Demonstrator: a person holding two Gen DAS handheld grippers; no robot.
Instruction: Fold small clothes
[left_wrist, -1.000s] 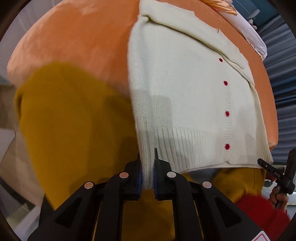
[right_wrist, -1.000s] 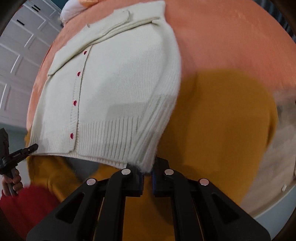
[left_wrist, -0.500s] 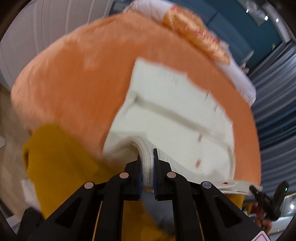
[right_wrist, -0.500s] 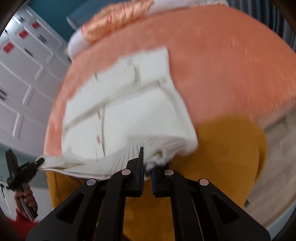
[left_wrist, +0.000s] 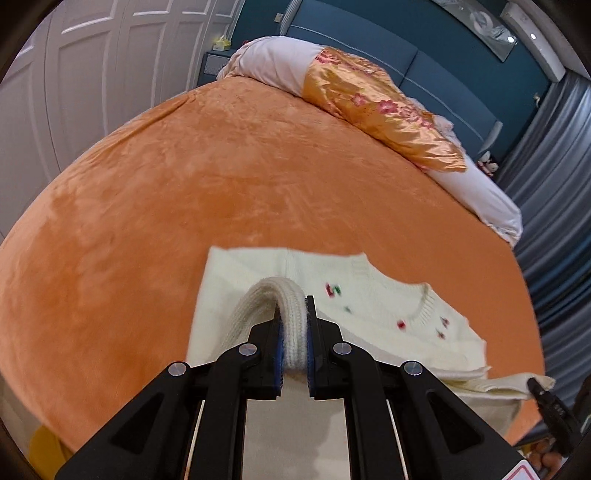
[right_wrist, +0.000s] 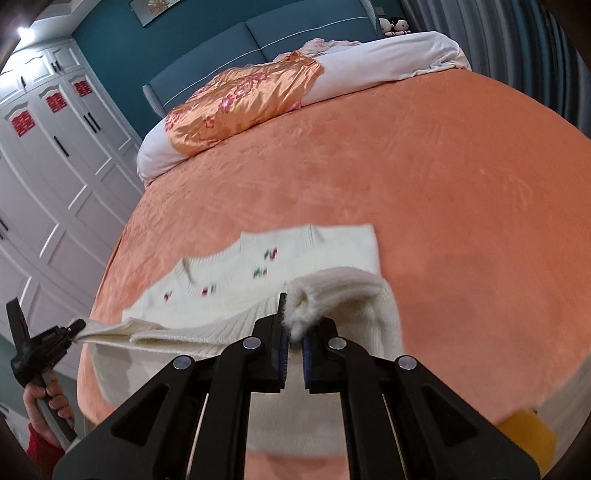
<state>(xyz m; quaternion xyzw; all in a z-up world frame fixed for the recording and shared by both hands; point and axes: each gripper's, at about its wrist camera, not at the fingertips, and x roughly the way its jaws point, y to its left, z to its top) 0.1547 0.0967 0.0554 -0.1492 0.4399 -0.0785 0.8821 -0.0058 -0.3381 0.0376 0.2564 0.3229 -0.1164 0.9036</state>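
A small cream knit cardigan (left_wrist: 373, 306) with red buttons and small embroidered motifs lies on the orange bedspread (left_wrist: 207, 177). My left gripper (left_wrist: 293, 332) is shut on its ribbed hem at one bottom corner and holds it above the collar end. My right gripper (right_wrist: 293, 332) is shut on the other hem corner of the cardigan (right_wrist: 258, 273). The hem is stretched between the two grippers and folded over the upper part. The right gripper also shows in the left wrist view (left_wrist: 546, 398), and the left gripper shows in the right wrist view (right_wrist: 55, 339).
A satin orange floral quilt (left_wrist: 380, 107) and white pillow roll (left_wrist: 484, 192) lie at the head of the bed against a blue headboard (right_wrist: 295, 33). White wardrobe doors (right_wrist: 48, 155) stand beside the bed. Grey curtains (left_wrist: 554, 155) hang on the other side.
Both grippers lifted the cardigan's hem and carried it forward over the garment toward the collar. The view swung from looking down at the cardigan to looking across the bed.
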